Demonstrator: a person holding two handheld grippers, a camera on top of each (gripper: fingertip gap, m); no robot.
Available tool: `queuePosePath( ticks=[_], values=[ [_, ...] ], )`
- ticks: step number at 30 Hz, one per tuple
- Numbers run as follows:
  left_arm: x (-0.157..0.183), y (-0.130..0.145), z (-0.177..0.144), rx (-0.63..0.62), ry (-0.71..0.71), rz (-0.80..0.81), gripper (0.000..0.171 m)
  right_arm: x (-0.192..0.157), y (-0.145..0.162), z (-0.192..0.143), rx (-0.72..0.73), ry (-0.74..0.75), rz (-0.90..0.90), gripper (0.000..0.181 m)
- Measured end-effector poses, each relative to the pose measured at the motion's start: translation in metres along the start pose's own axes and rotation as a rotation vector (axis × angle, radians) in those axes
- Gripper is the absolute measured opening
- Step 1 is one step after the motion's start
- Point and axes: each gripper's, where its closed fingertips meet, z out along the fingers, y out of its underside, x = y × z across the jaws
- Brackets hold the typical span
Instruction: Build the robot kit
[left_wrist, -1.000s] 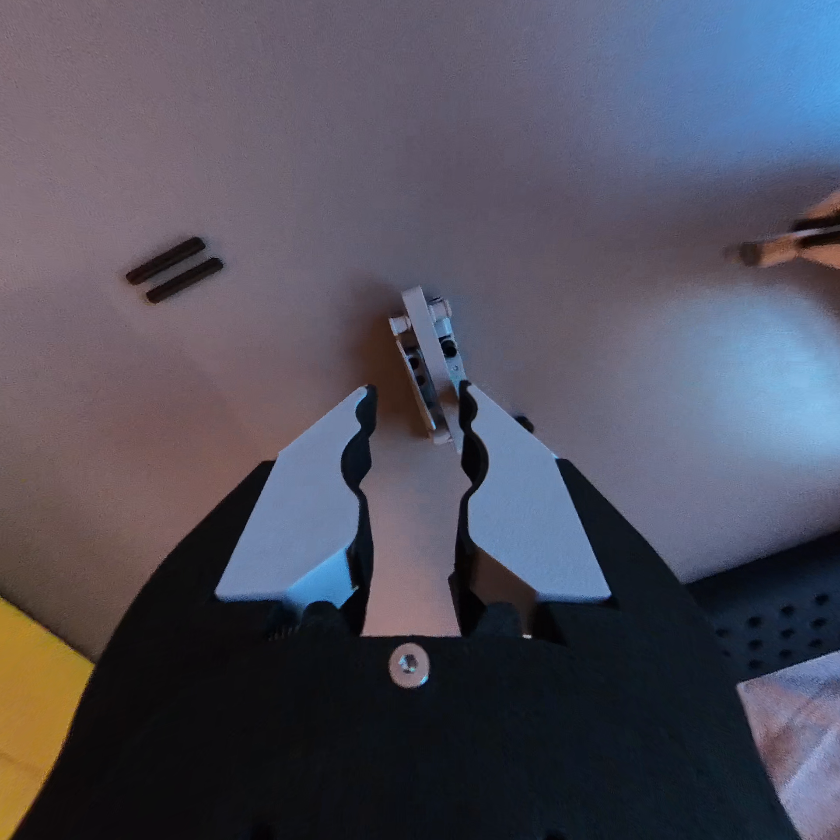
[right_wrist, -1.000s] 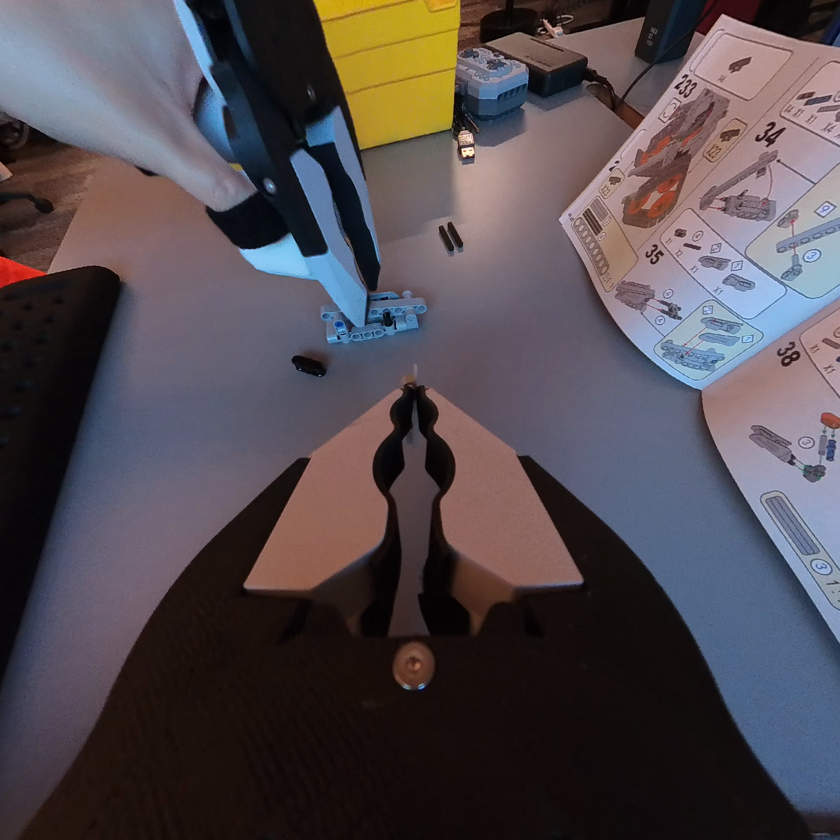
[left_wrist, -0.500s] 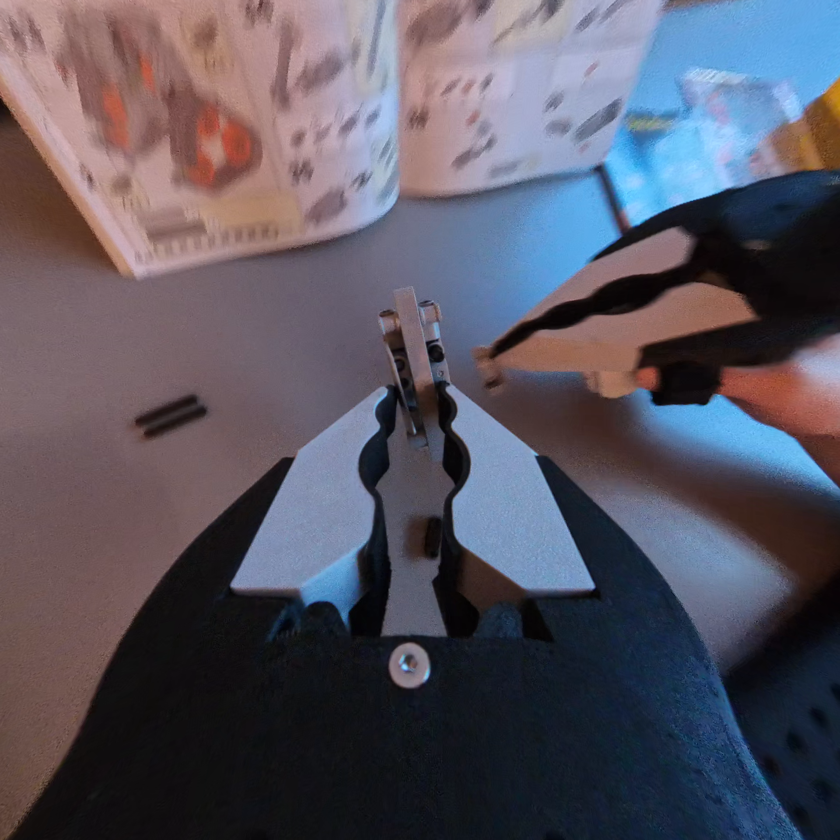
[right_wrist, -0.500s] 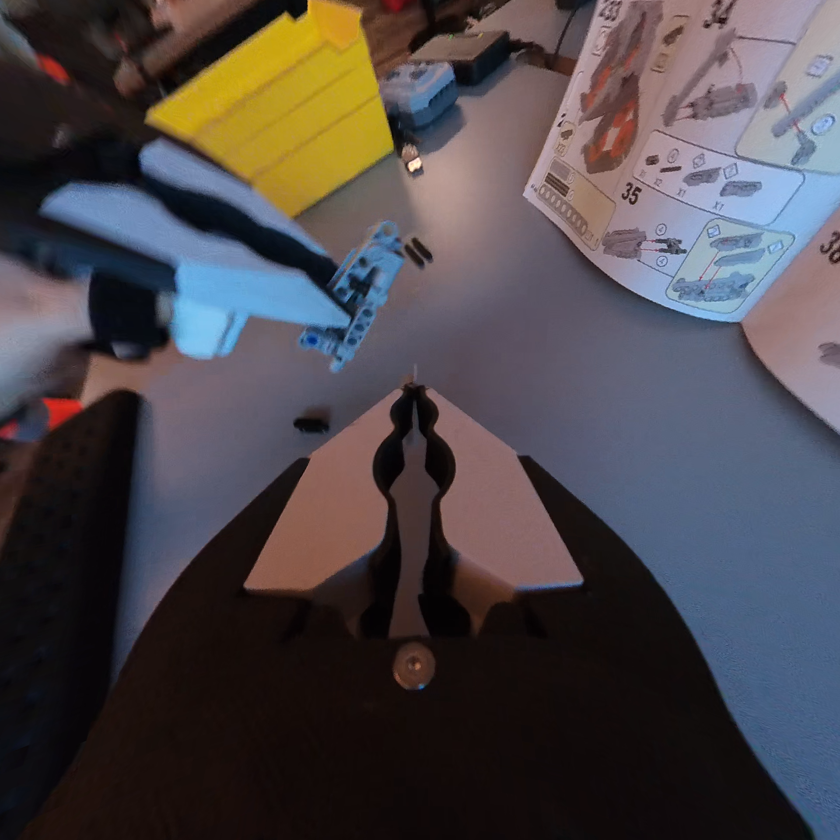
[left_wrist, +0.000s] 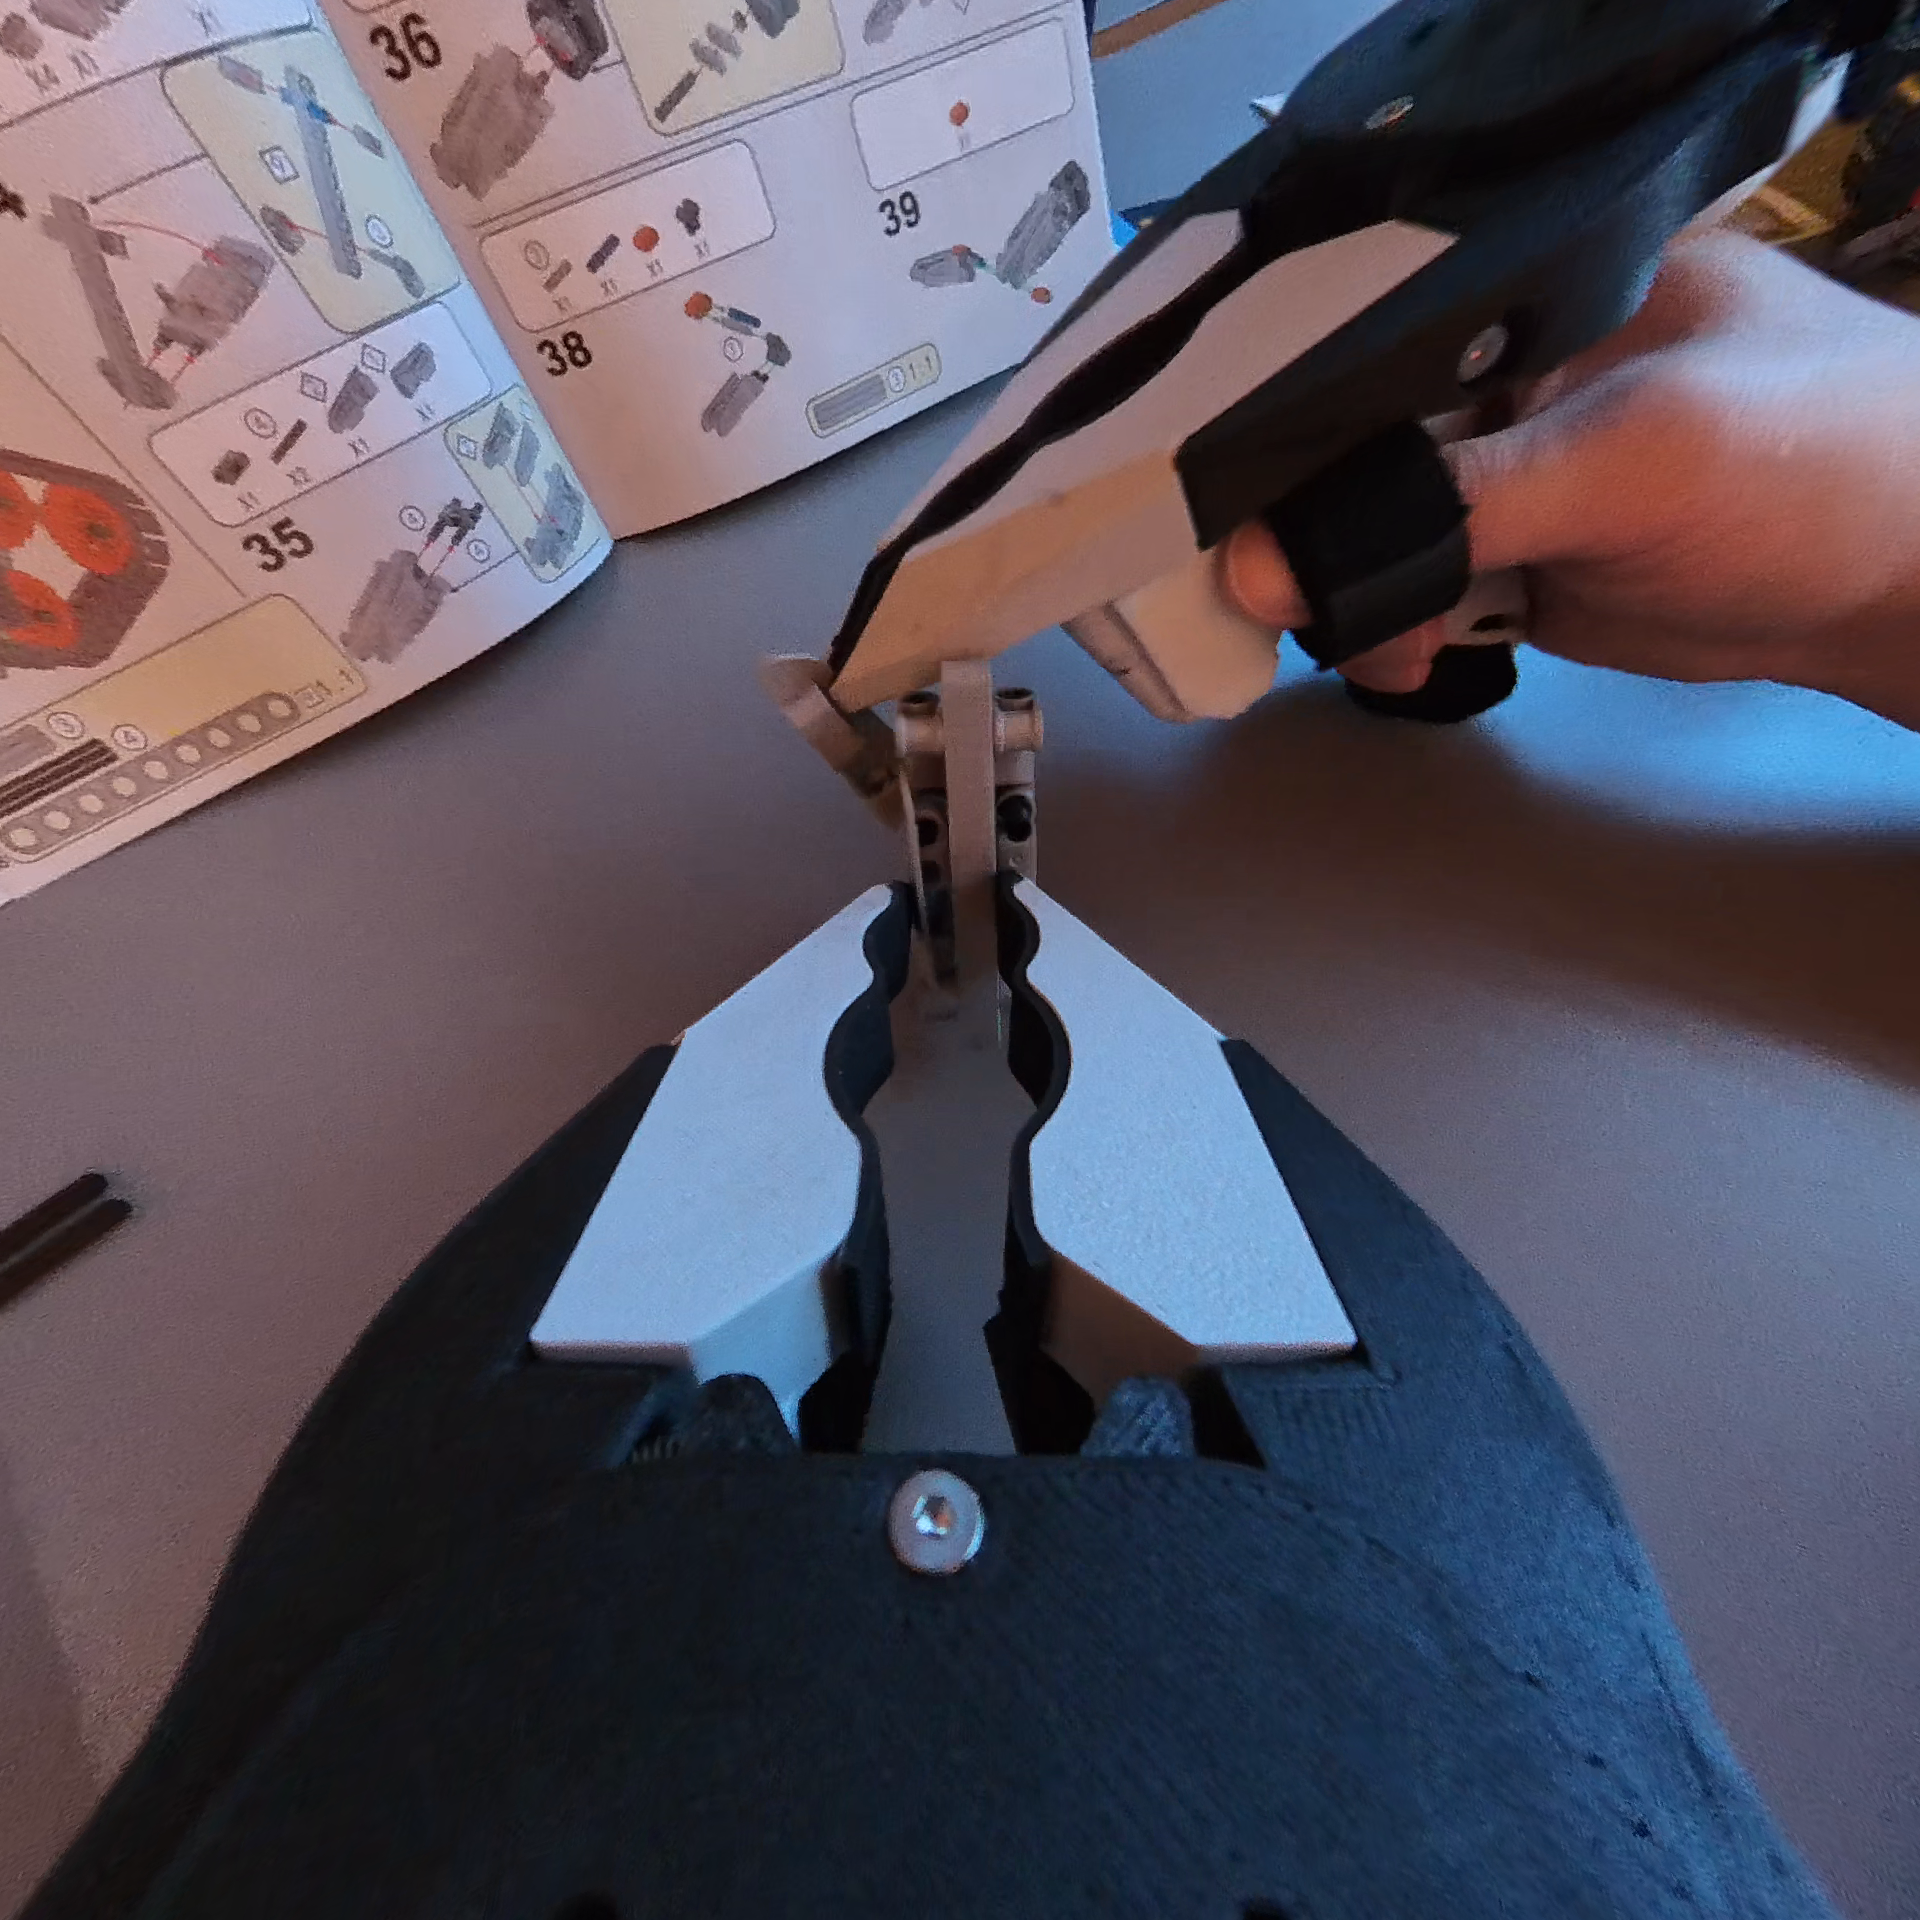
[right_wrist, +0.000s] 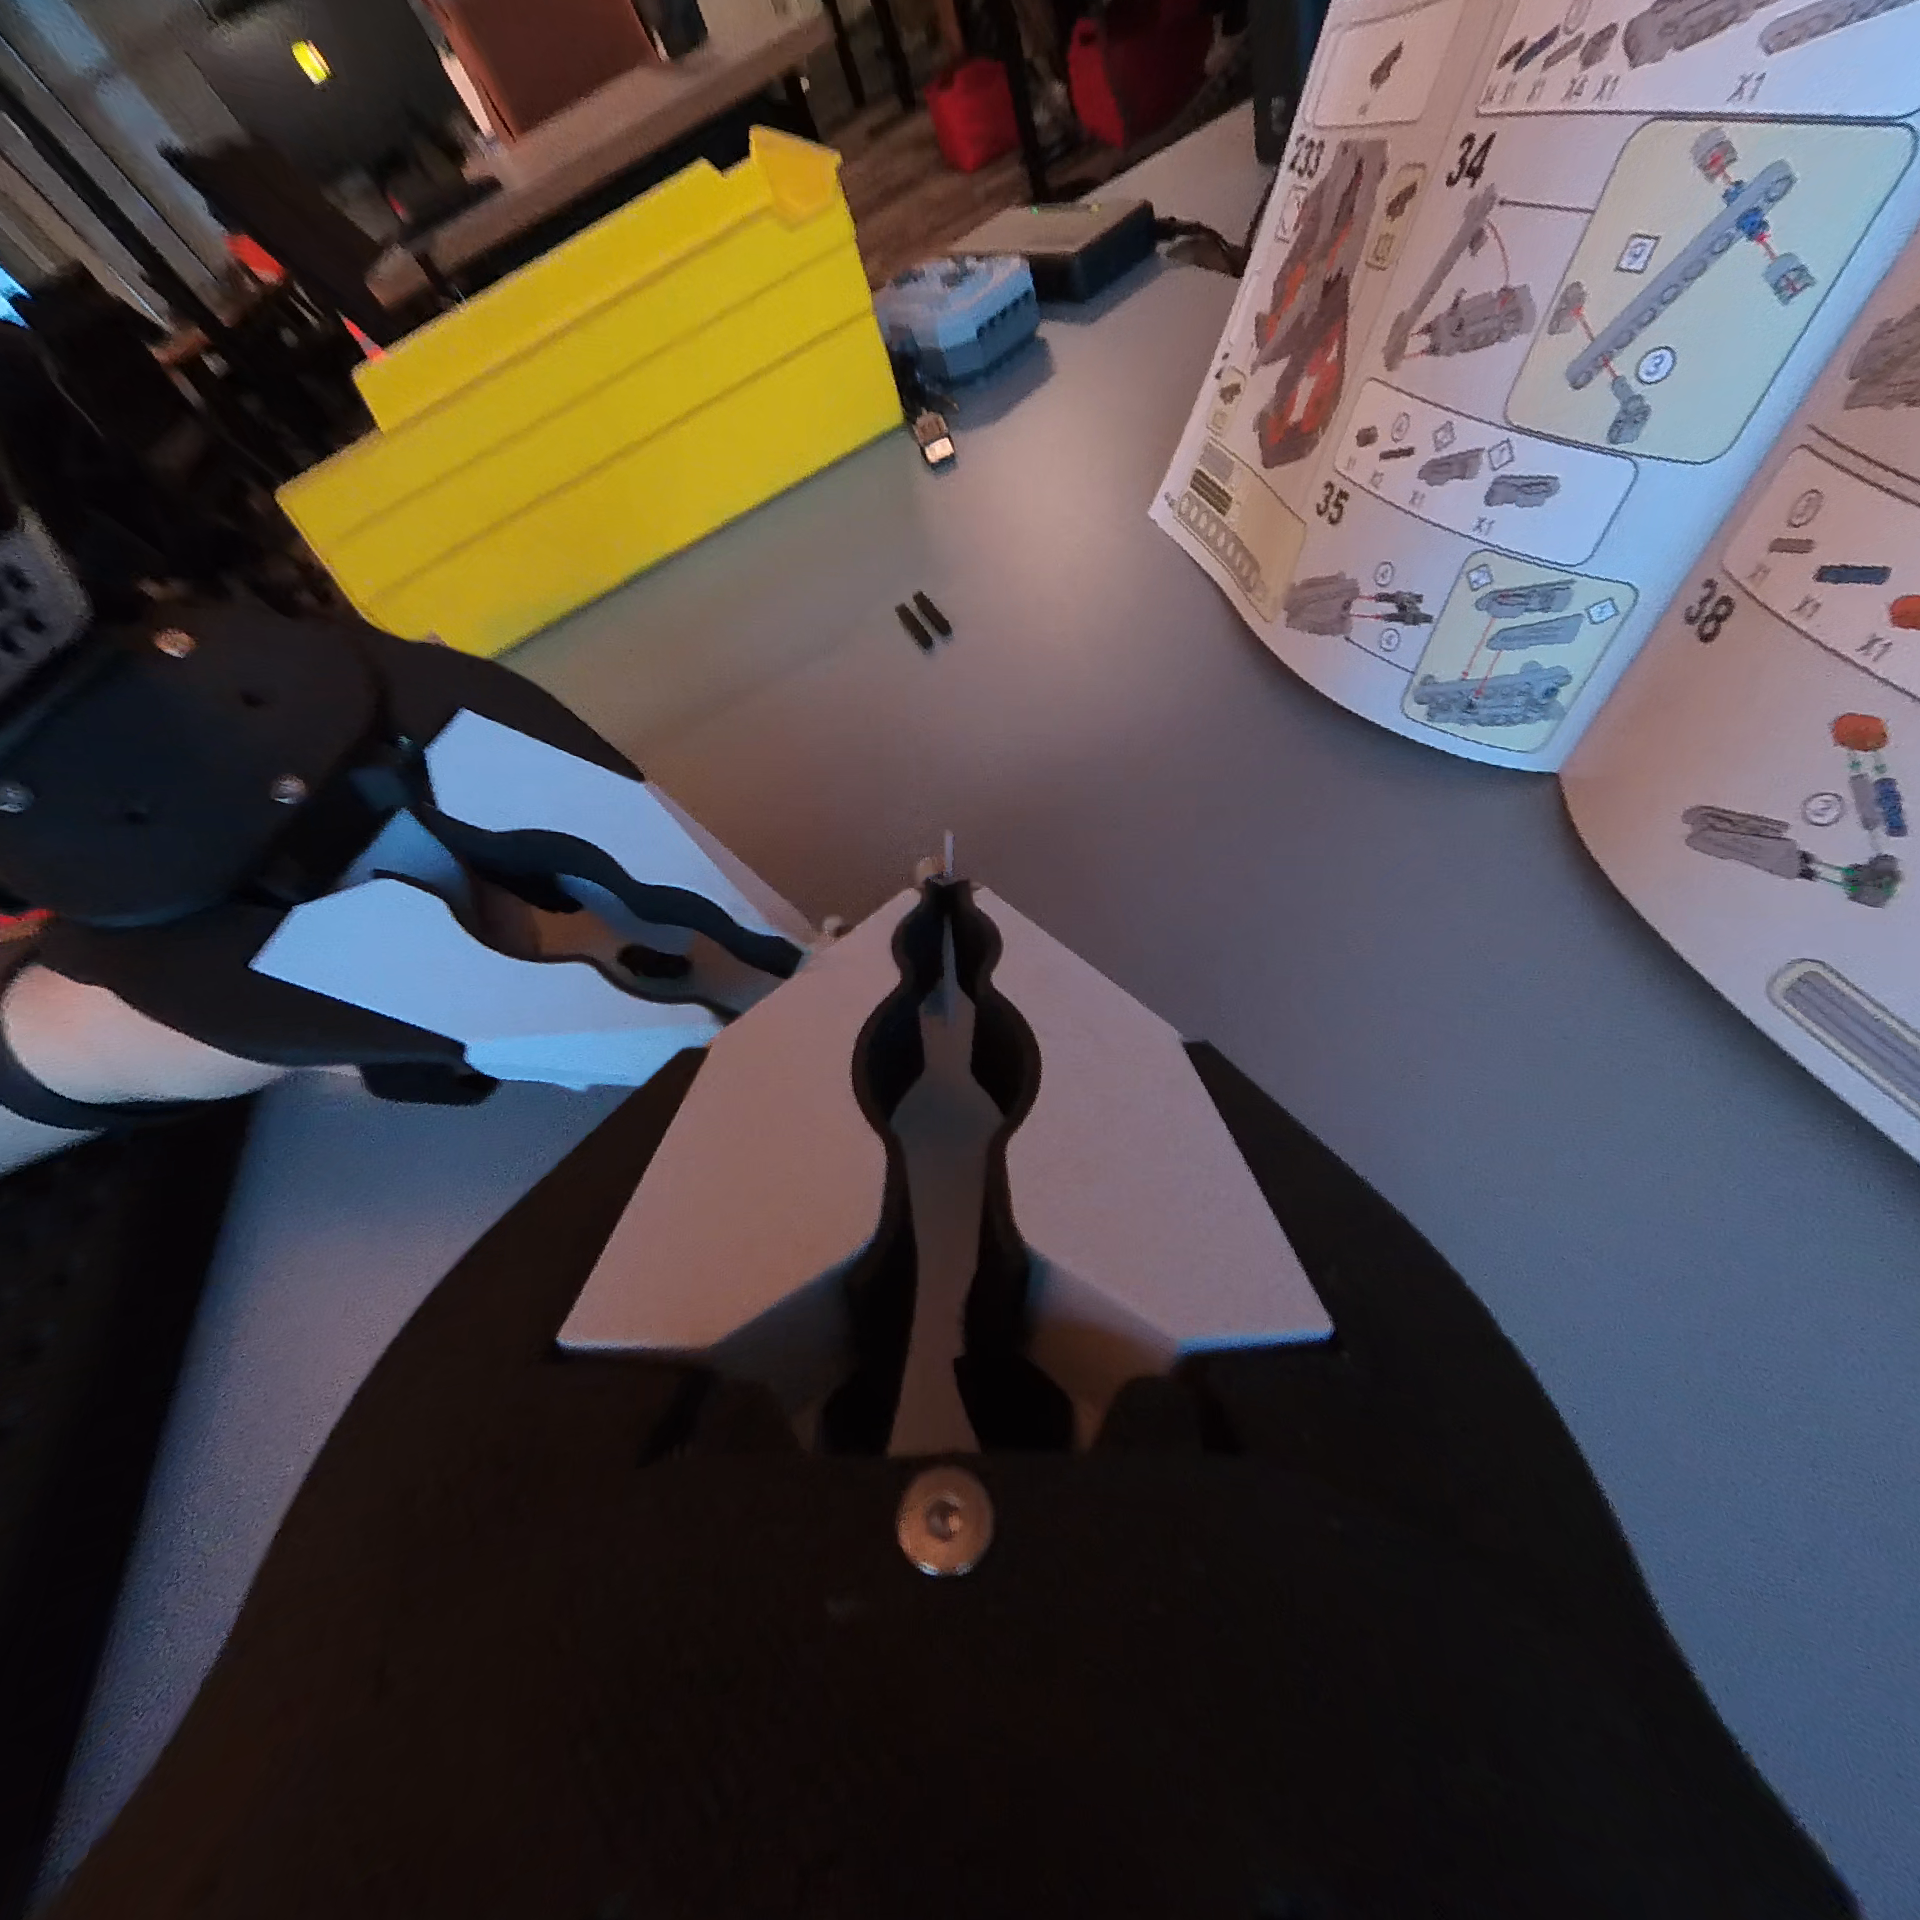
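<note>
My left gripper (left_wrist: 956, 896) is shut on a small light grey brick assembly (left_wrist: 966, 800), held upright above the grey table (left_wrist: 1507, 1091). My right gripper (right_wrist: 943, 891) is shut on a small thin pale piece (right_wrist: 945, 854). In the left wrist view the right gripper (left_wrist: 847, 675) comes in from the upper right, held by a hand (left_wrist: 1714, 499). Its pale piece (left_wrist: 805, 691) touches the assembly's upper left side. In the right wrist view the left gripper (right_wrist: 764, 966) sits just left of my fingertips, and the assembly is mostly hidden.
An open instruction booklet (left_wrist: 312, 364) lies ahead, also in the right wrist view (right_wrist: 1558, 436). Two black pins (right_wrist: 922, 621) lie side by side on the table, and a single black pin (right_wrist: 649, 961) lies under the left gripper. A yellow box (right_wrist: 623, 416) and a grey block (right_wrist: 961, 312) stand at the back. A black perforated mat (right_wrist: 94, 1403) lies at the left. The gap from one gripper's tips to the other's is roughly 4 centimetres. The grey block (right_wrist: 961, 312) is about 40 centimetres from both grippers' fingertips.
The left gripper shut on the assembly, lifted it off the table and turned toward the booklet. The right gripper moved in until its piece met the assembly.
</note>
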Motion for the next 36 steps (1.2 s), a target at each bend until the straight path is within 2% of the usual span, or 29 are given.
queuePosePath(
  ticks=[8, 11, 15, 20, 23, 26, 29, 36],
  values=[
    [0.009, 0.002, -0.008, 0.002, 0.007, 0.03, 0.017, -0.017, 0.002, 0.008, -0.018, -0.076, 0.047, 0.001],
    [0.015, 0.008, -0.01, -0.016, 0.038, -0.005, 0.03, -0.019, 0.007, 0.011, -0.046, -0.048, 0.016, 0.001],
    [0.021, 0.006, -0.016, -0.001, 0.067, -0.005, 0.023, -0.037, 0.007, 0.015, -0.052, -0.115, 0.014, 0.001],
    [0.041, 0.006, -0.023, 0.019, 0.182, 0.02, 0.039, -0.056, 0.014, 0.021, -0.108, -0.157, -0.056, 0.001],
    [0.048, 0.019, -0.025, -0.025, 0.254, 0.087, 0.043, -0.06, 0.02, 0.024, -0.137, -0.168, -0.083, 0.001],
    [0.049, 0.034, -0.025, -0.082, 0.281, 0.148, 0.041, -0.06, 0.021, 0.024, -0.142, -0.161, -0.088, 0.001],
    [0.055, 0.033, -0.028, -0.07, 0.306, 0.152, 0.04, -0.057, 0.019, 0.02, -0.14, -0.146, -0.095, 0.001],
    [0.061, 0.043, -0.033, -0.119, 0.259, 0.164, 0.038, -0.041, 0.013, 0.005, -0.126, -0.067, -0.094, 0.001]
  ],
)
